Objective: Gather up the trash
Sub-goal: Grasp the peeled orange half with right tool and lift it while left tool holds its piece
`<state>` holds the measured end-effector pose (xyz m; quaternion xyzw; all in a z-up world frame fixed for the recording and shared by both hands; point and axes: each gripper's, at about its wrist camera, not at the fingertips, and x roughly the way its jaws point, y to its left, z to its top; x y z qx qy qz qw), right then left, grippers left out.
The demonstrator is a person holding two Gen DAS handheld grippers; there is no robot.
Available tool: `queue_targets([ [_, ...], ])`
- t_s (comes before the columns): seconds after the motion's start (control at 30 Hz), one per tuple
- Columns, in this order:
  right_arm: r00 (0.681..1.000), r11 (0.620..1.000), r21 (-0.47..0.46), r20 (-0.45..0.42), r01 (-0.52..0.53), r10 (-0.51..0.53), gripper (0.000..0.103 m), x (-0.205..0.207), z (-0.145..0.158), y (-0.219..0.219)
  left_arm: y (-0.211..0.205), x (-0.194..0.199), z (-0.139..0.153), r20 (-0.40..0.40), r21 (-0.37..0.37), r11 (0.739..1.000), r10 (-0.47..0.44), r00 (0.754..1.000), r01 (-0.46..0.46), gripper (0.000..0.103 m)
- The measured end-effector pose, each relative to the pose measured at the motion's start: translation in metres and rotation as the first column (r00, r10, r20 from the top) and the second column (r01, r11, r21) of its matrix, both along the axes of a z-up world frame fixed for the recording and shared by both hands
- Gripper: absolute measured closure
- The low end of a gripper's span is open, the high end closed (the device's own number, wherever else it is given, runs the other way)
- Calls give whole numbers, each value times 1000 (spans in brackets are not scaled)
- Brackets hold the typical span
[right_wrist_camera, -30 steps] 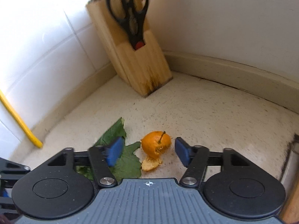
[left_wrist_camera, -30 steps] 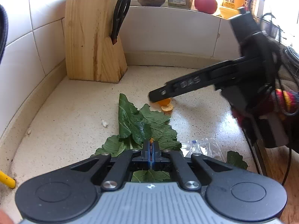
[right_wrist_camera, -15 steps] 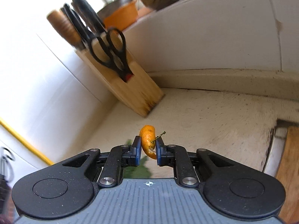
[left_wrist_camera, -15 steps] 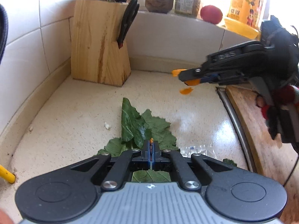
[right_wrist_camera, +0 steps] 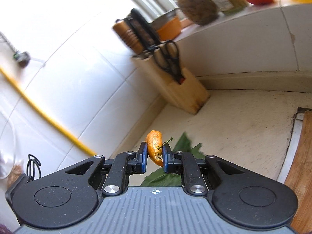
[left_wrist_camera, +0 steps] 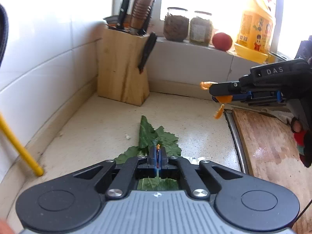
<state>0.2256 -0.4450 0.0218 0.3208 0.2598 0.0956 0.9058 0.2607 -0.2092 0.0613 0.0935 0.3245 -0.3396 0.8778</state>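
Peel (right_wrist_camera: pixel 154 148) now lifted off worktop (left_wrist_camera: pixel 109 124), clamped in our right gripper (right_wrist_camera: pixel 154 156); left gripper (left_wrist_camera: pixel 157 156) clenched (leaves (left_wrist_camera: pixel 156 138) remain).

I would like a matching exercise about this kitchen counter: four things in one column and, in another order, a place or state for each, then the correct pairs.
Things:
1. orange peel
2. green leaves
3. scissors
4. red fruit

Places or states:
A. lying flat on the counter
B. on the window ledge beside the jars
C. clamped in the right gripper, lifted off the counter
D. hanging on the side of the knife block

Pairs: 1-C, 2-A, 3-D, 4-B
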Motion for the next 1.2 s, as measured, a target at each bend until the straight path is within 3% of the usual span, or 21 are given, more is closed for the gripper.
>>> queue_targets([
  [0.27, 992, 992, -17, 15, -127, 127, 82, -18, 9, 40, 27, -39, 14, 49, 18, 995, 99, 994, -100, 102],
  [0.53, 977, 977, -31, -6, -213, 213, 81, -43, 1, 68, 38, -70, 13, 48, 33, 980, 192, 980, -194, 102],
  [0.87, 970, 968, -70, 15, -240, 242, 80, -83, 4, 68, 23, -94, 10, 35, 56, 971, 230, 972, -232, 102],
  [1.2, 975, 973, -71, -20, -221, 220, 80, -110, -11, 65, 15, -111, 7, 19, 60, 972, 228, 974, -229, 102],
])
